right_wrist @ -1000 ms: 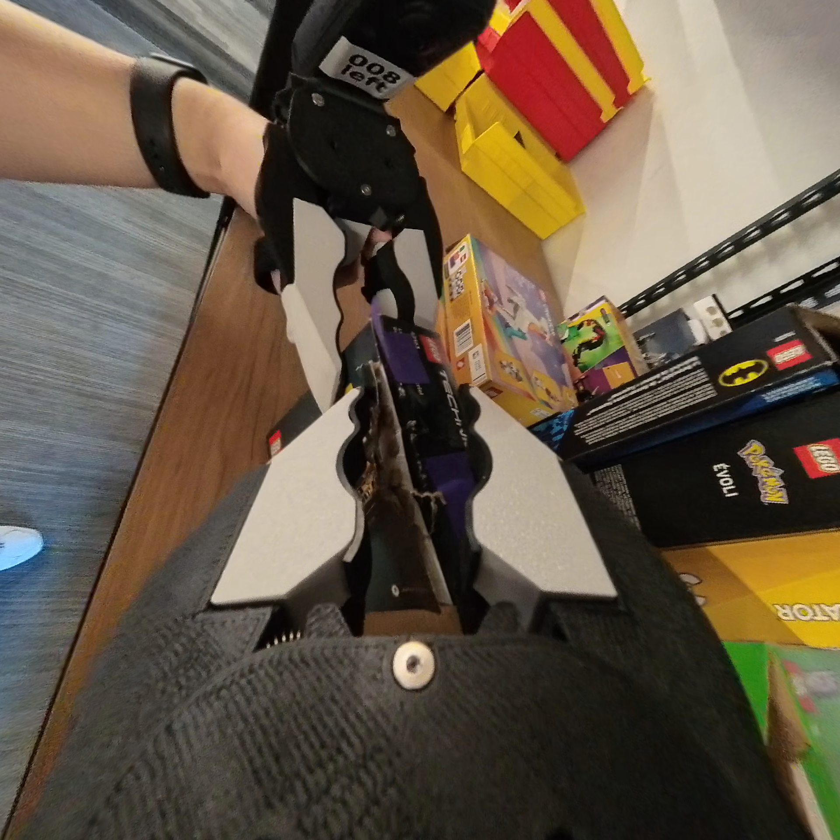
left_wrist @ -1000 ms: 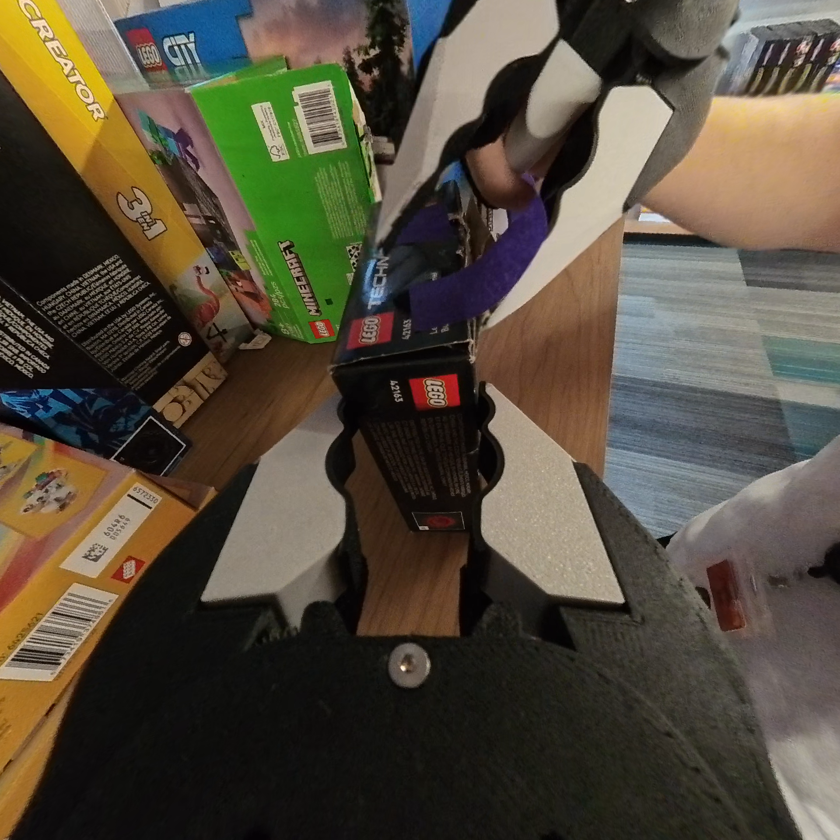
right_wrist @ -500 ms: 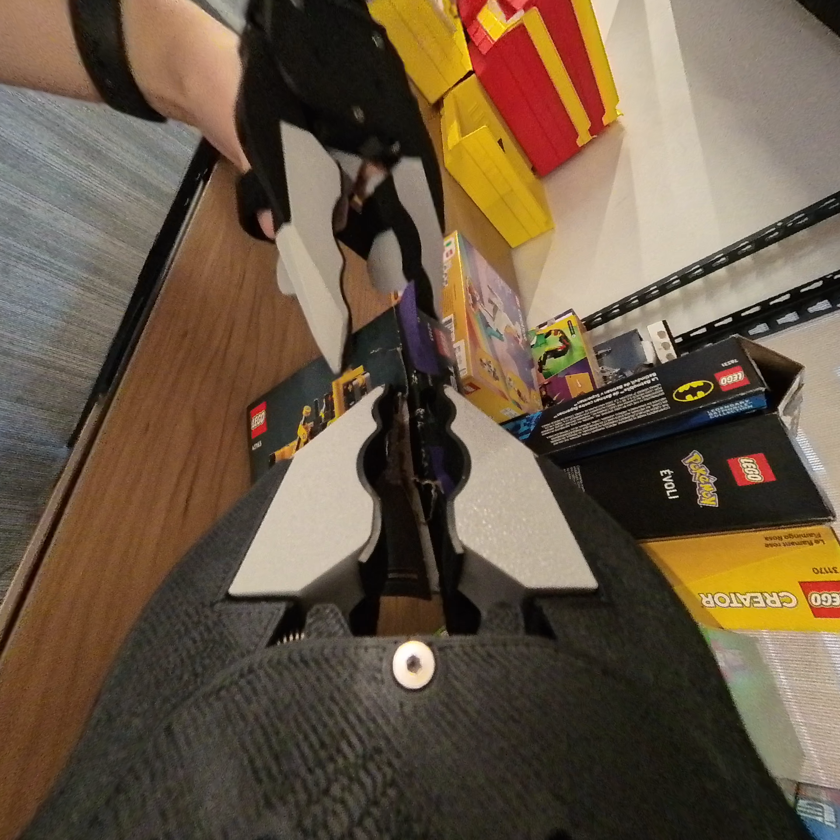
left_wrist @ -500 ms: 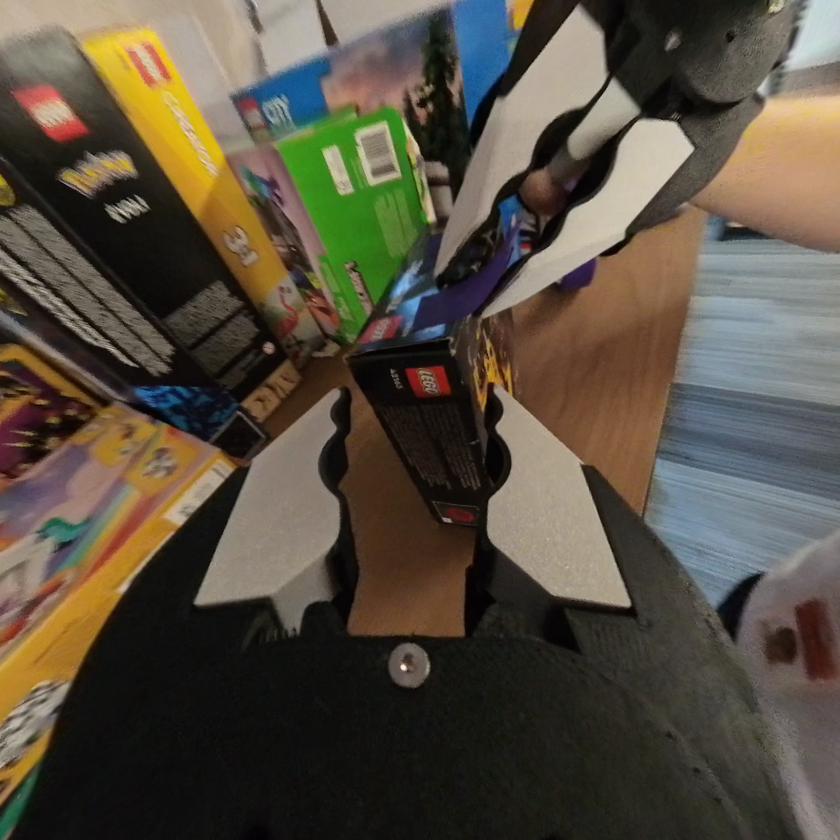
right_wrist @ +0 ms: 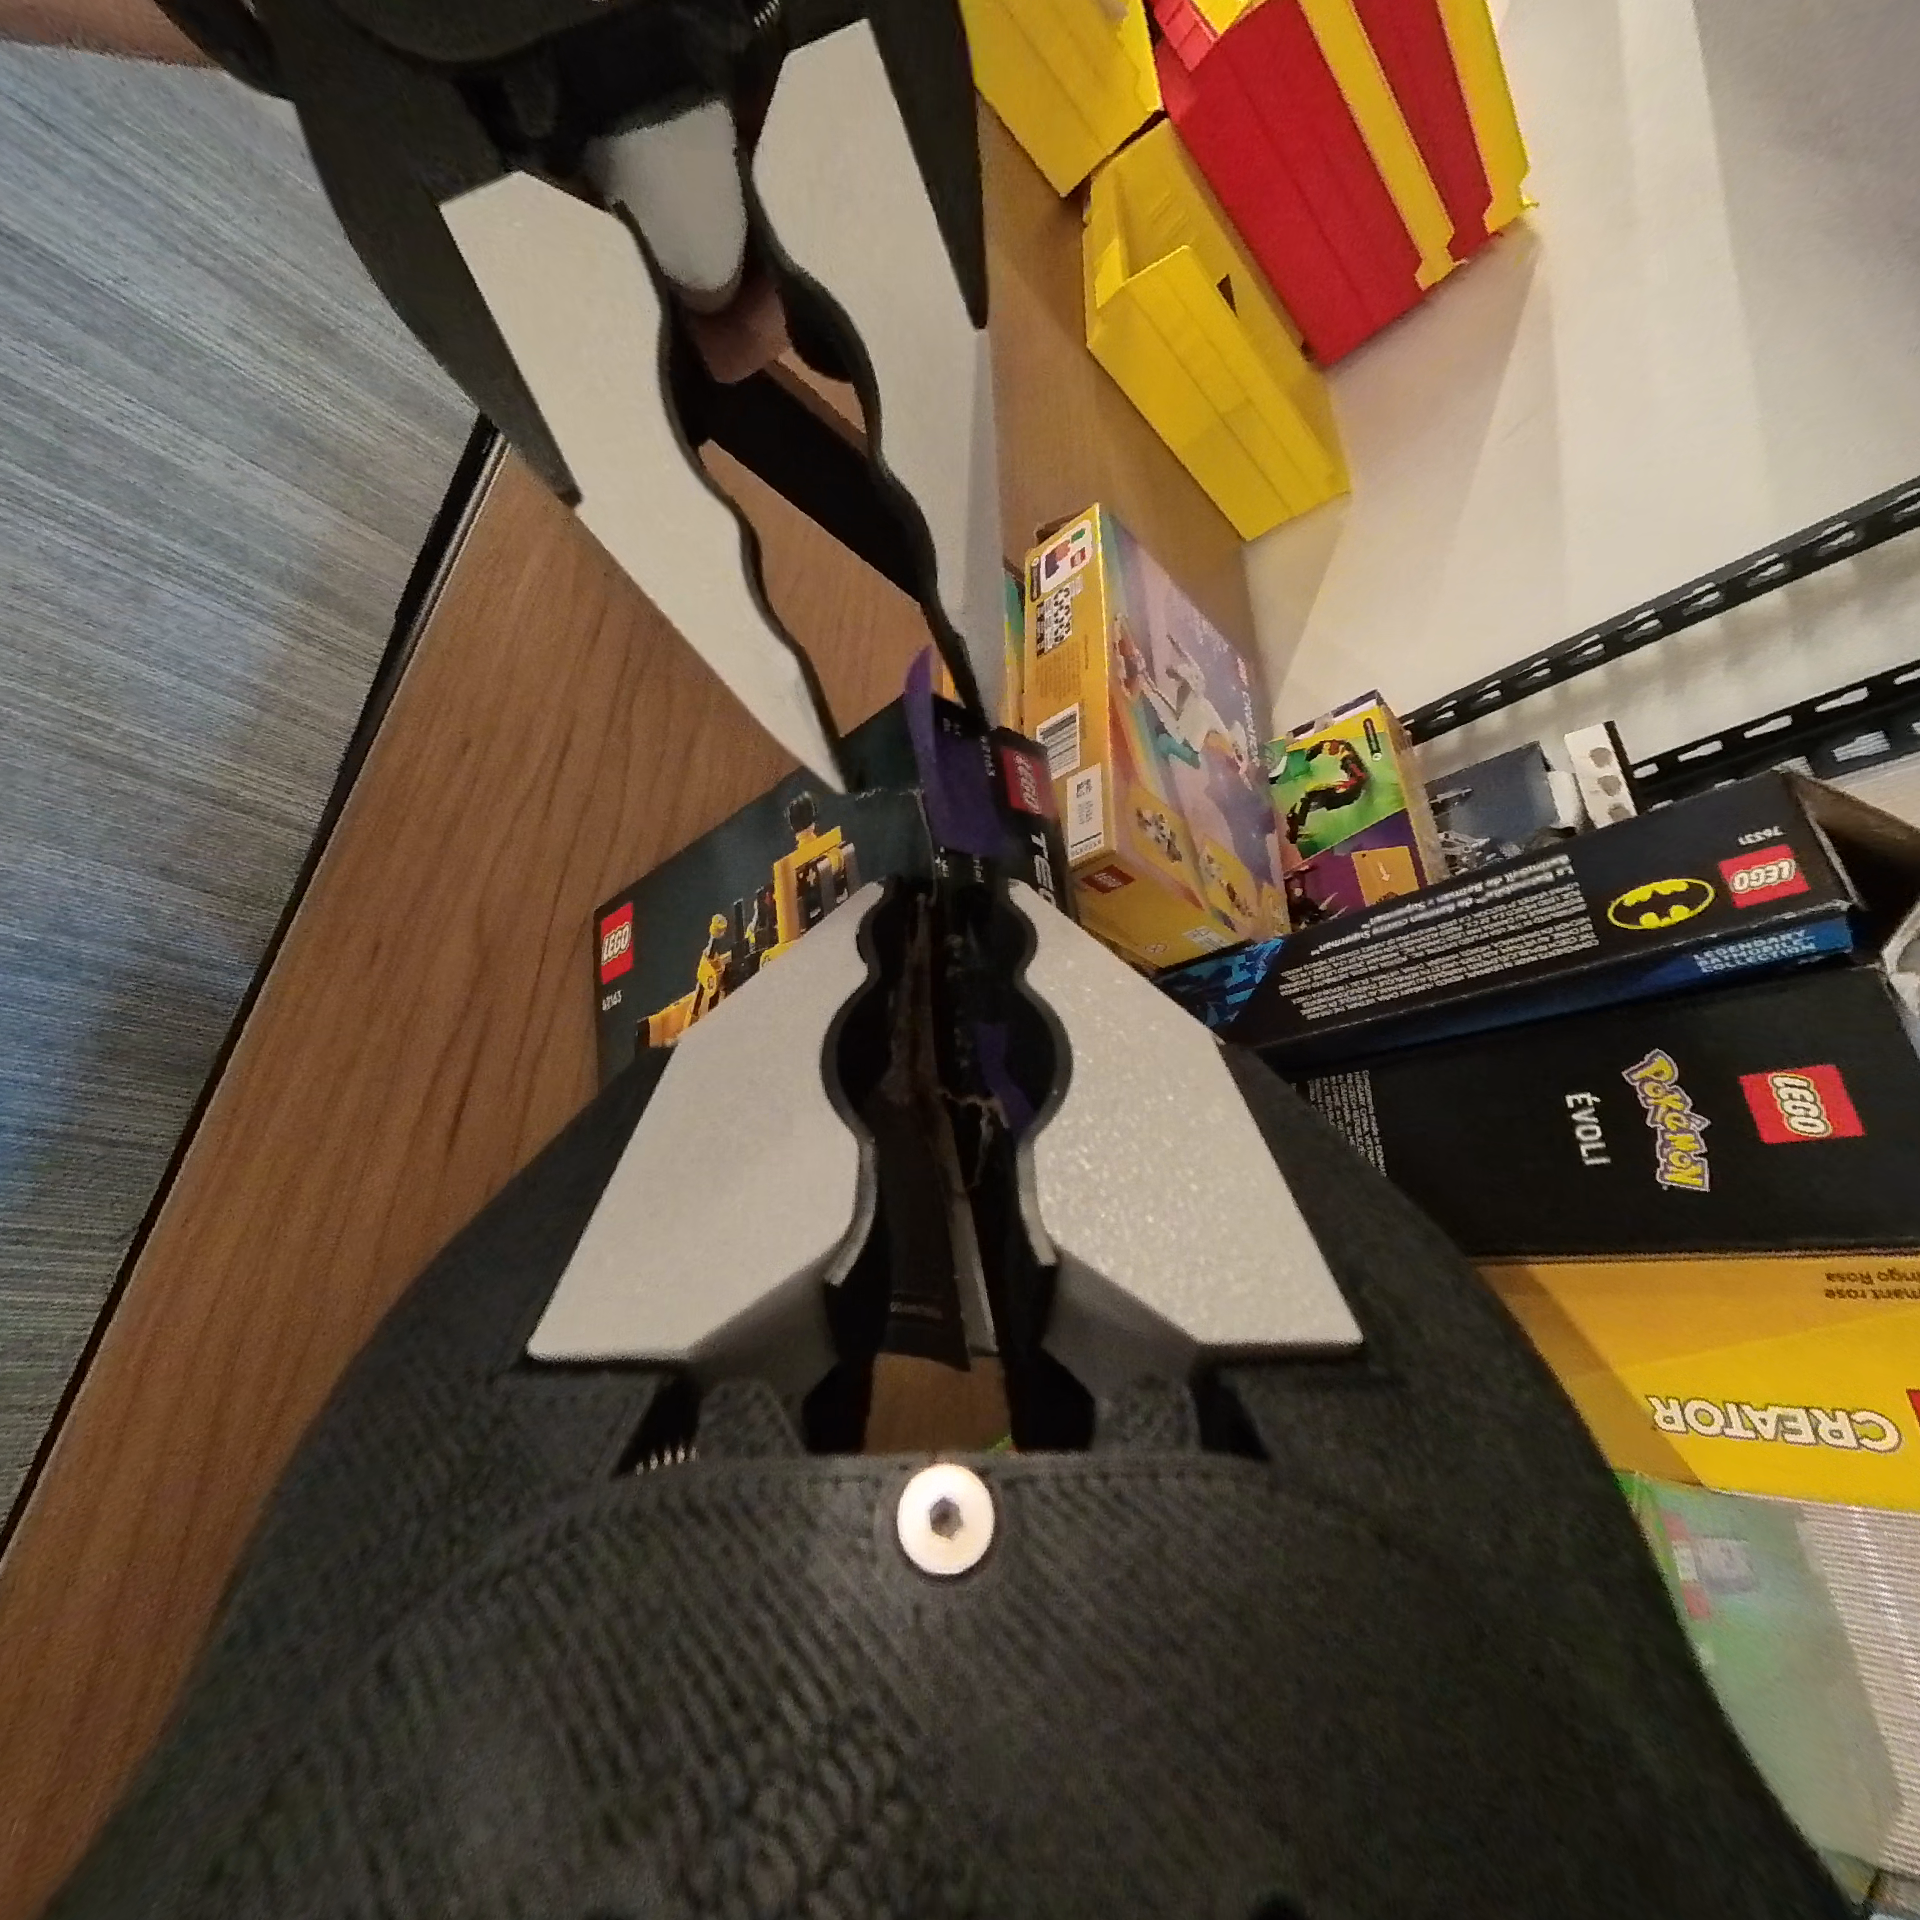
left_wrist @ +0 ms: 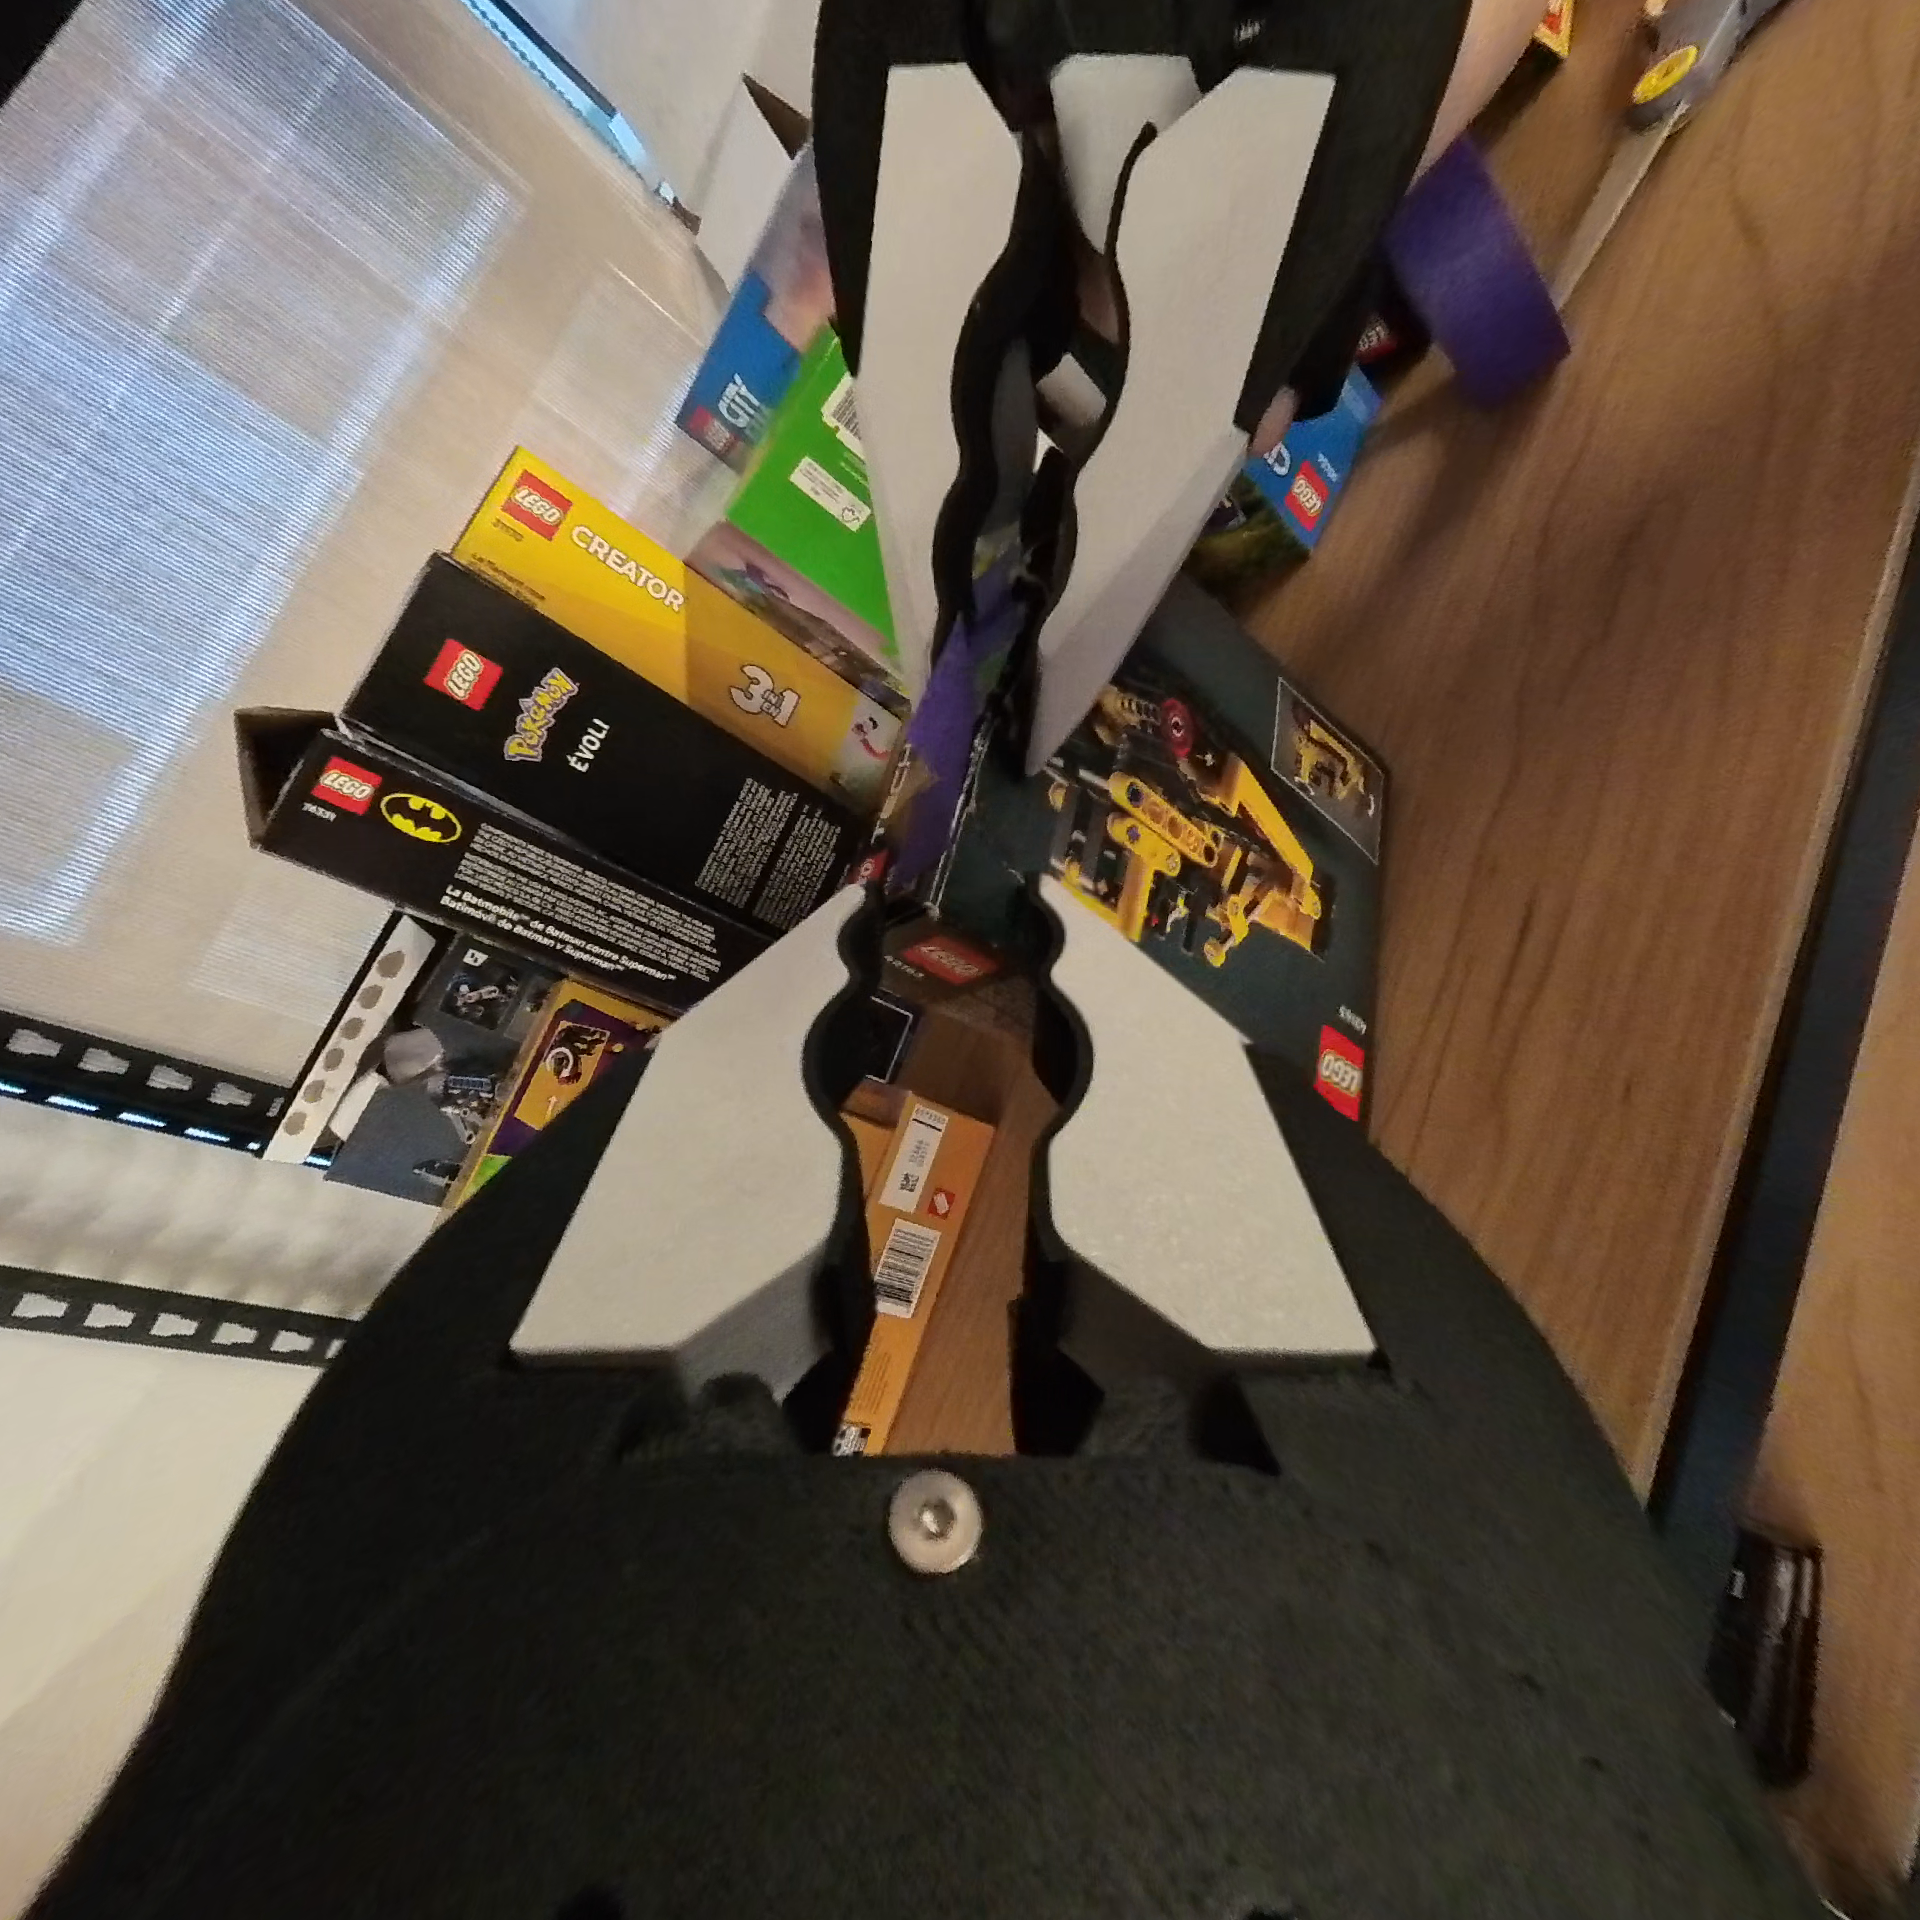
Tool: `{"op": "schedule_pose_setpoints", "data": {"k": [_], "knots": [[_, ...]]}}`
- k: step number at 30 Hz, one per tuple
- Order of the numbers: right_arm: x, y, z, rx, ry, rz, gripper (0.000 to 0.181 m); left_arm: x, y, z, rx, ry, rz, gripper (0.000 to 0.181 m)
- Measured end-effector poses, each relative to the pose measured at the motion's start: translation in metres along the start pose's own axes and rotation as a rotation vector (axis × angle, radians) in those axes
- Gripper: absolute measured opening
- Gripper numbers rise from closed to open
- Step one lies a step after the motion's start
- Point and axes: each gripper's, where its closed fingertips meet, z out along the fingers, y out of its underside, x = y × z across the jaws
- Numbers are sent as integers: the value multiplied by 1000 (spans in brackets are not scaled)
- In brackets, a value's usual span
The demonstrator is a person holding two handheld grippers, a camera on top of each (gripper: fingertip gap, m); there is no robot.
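Note:
A dark toy box with a yellow vehicle on its face [left_wrist: 1195, 831] is held over the wooden table [left_wrist: 1558, 831] between both grippers. My left gripper [left_wrist: 951, 894] is shut on the box's end with the red logo, at the fingertips. My right gripper [right_wrist: 948, 894] is shut on the other end, on a torn flap with purple tape [right_wrist: 992, 1070]. The box's face [right_wrist: 727, 914] runs forward to the left gripper [right_wrist: 904, 743]. In the left wrist view the right gripper [left_wrist: 982, 717] faces me, clamped on the purple strip.
Black boxes [left_wrist: 582, 790], a yellow box [left_wrist: 665, 613], a green box [left_wrist: 810, 457] and a blue box [left_wrist: 1309, 468] crowd the wall side. A pastel box [right_wrist: 1132, 748] stands nearby. A purple tape roll [left_wrist: 1475, 291] lies on the table. Yellow and red bins [right_wrist: 1299, 208] sit far off. Carpet [right_wrist: 156, 520] lies past the edge. The grippers are tip to tip, or close to it.
Both grippers have swung round with the box between them. The box's end has moved from deep between my left fingers out to their tips, and the left jaws have narrowed.

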Motion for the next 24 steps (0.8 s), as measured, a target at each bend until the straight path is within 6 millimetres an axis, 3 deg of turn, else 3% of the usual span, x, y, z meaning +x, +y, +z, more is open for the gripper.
{"op": "schedule_pose_setpoints", "data": {"k": [3, 9, 15, 18, 24], "knots": [[0, 0, 1, -9, 8, -24, 16, -1, 0, -2, 6, -10, -9, 22], [1, 1, 1, -7, 1, -3, 16, 2, -22, -9, 57, 107, -4, 35], [1, 1, 2, -12, -4, -2, 16, 5, -27, 6, -18, 113, 190, 18], [2, 2, 2, -11, -7, 7, 16, -3, -31, 3, -29, 35, 225, 0], [1, 2, 3, -21, -20, 7, 16, 8, -27, 1, -52, 18, 294, 0]]}}
